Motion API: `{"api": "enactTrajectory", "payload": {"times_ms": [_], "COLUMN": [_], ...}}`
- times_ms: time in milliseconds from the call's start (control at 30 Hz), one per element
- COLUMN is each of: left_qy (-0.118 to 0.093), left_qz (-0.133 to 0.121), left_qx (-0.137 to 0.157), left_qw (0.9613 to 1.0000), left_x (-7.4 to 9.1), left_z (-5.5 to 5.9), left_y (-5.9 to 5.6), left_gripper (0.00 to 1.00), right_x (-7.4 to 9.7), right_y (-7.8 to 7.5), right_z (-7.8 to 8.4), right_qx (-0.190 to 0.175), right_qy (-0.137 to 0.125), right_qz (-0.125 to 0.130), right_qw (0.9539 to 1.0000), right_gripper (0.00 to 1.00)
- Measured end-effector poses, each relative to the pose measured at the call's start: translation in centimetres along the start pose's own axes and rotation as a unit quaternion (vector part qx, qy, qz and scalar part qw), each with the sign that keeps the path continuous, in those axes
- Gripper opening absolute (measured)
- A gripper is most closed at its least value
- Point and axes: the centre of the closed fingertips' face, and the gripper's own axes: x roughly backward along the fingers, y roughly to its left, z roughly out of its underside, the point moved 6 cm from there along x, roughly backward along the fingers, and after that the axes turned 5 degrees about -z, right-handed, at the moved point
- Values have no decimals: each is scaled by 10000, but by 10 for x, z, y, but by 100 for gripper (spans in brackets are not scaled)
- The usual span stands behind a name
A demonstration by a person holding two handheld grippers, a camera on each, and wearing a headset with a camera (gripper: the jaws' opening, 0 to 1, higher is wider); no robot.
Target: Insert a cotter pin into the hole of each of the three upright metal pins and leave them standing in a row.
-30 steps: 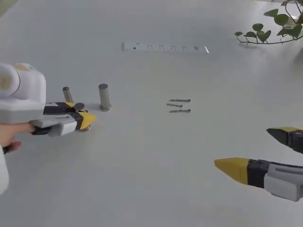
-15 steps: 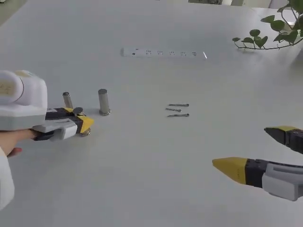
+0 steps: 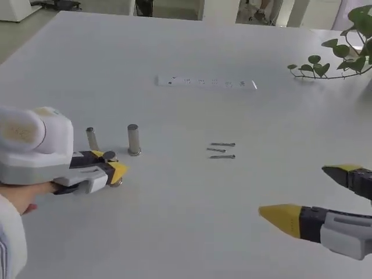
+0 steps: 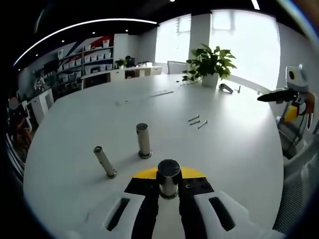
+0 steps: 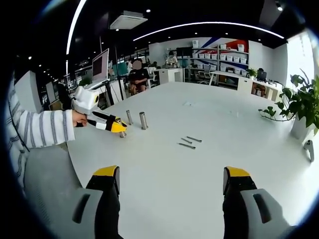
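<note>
Three metal pins stand at the left of the white table [image 3: 192, 197]. My left gripper [image 3: 110, 163] [image 4: 168, 175] is shut on the nearest pin [image 3: 109, 156] [image 4: 168, 177], which stands upright with its base on the table. The other two pins [image 3: 92, 139] [image 3: 133, 140] stand free just behind it, also seen as pins [image 4: 104, 161] [image 4: 143, 140]. Three cotter pins [image 3: 221, 150] [image 4: 197, 121] [image 5: 188, 142] lie flat mid-table. My right gripper [image 3: 308, 195] [image 5: 171, 181] hovers open at the near right, well away from them.
A white power strip [image 3: 206, 82] lies across the far middle of the table. A trailing green plant [image 3: 340, 52] sits at the far right corner. A person's hand and striped sleeve [image 5: 42, 129] hold the left gripper [image 5: 107, 123].
The head view has shifted, so everything sits lower in the picture. The left gripper stays shut on the near pin, drawn slightly nearer. The right gripper stays open.
</note>
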Motion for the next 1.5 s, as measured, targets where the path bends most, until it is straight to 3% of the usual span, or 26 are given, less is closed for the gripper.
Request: {"api": "enactTrajectory", "payload": {"times_ms": [367, 833, 1000, 1067, 1500], "left_qy": [-17, -7, -60, -86, -83], "left_qz": [260, 686, 689, 726, 603], "left_qx": [2, -162, -145, 51, -253], "left_qw": [9997, 9975, 9975, 9973, 9978], "left_x": [0, -14, -19, -20, -24], "left_z": [-1, -2, -2, -3, -1], "left_y": [-34, -74, -80, -81, -86], "left_gripper": [10, 10, 10, 10, 10], "right_x": [-4, -5, -2, -1, 3], "right_y": [14, 27, 28, 27, 28], "right_z": [0, 6, 7, 7, 12], "right_qx": [116, 178, 218, 196, 172], "right_qy": [49, 128, 159, 155, 201], "right_qz": [-308, -478, -475, -453, -415], "right_qw": [9994, 9986, 9985, 9987, 9988], "right_gripper": [87, 92, 92, 92, 91]}}
